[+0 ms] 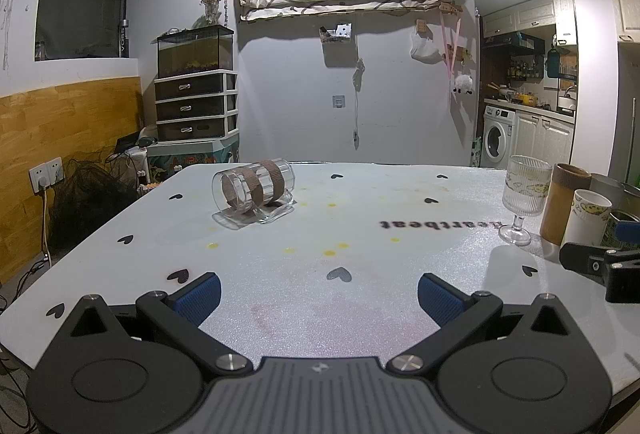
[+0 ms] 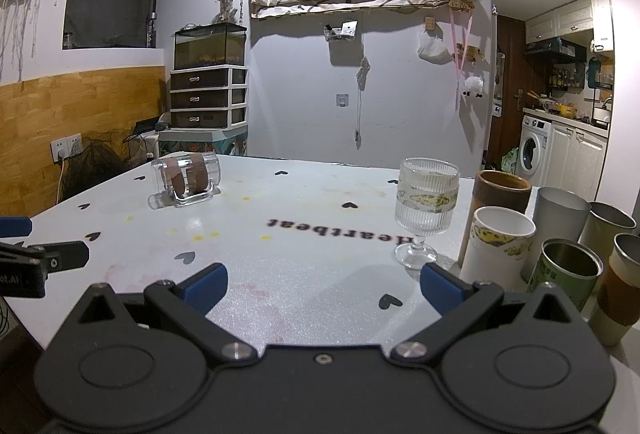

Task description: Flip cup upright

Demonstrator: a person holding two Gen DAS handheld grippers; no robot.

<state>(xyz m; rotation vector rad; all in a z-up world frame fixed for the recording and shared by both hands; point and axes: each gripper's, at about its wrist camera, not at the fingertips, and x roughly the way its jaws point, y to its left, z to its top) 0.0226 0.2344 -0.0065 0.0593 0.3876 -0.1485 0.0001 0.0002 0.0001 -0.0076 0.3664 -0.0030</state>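
jaws: both spread wide and empty; left gripper (image 1: pixel 319 296) and right gripper (image 2: pixel 323 288) sit low at the near edge of the tabletop (image 1: pixel 400 274).
cup: clear mug (image 1: pixel 253 195) on its side, far left of centre, handle against the tabletop, two brown bands around the body.
handling: probably rigid, slick and breakable; may roll.
hold: across the banded body, where grip looks best.
nearby: stemmed glass (image 2: pixel 425 209) stands well apart.
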